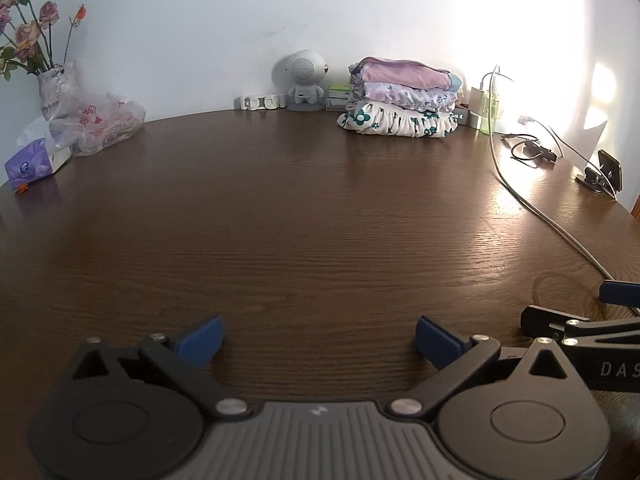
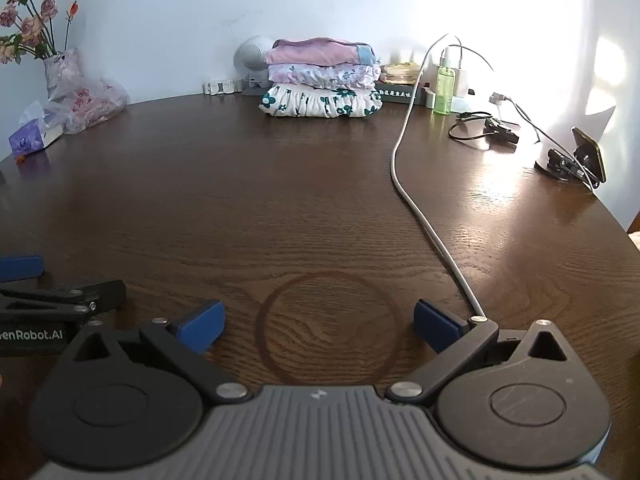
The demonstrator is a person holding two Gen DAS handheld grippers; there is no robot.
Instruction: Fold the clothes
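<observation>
The left gripper has its jaws spread wide, with nothing between the blue pads, only bare table. The right gripper is also released and empty, above a ring mark in the wood. The two grippers are side by side. The clothes lie folded in a stack of three at the far edge of the table, near the wall, well apart from both grippers. A white cable runs across the table on the right.

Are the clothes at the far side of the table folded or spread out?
Folded: the clothes lie as three compact layers in one neat stack on the table.
</observation>
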